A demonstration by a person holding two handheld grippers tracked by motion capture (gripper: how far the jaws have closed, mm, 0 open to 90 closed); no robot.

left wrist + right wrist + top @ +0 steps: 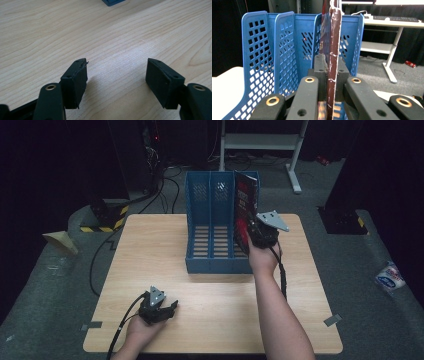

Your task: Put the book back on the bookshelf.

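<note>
My right tongs (250, 231) are clamped on the spine edge of a dark red book (333, 40), which stands upright between their jaws in the rightmost slot of the blue file rack (200, 210). My left tongs (116, 80) rest low on the desk (220, 315), jaws apart, well away from the book.

Your forearms are bare, without sleeves. Each black gripper, left gripper (165, 310) and right gripper (252, 227), carries a grey three-cornered plate, brass-ringed screw holes, flat rectangular jaw pads and a black trailing cable.
</note>
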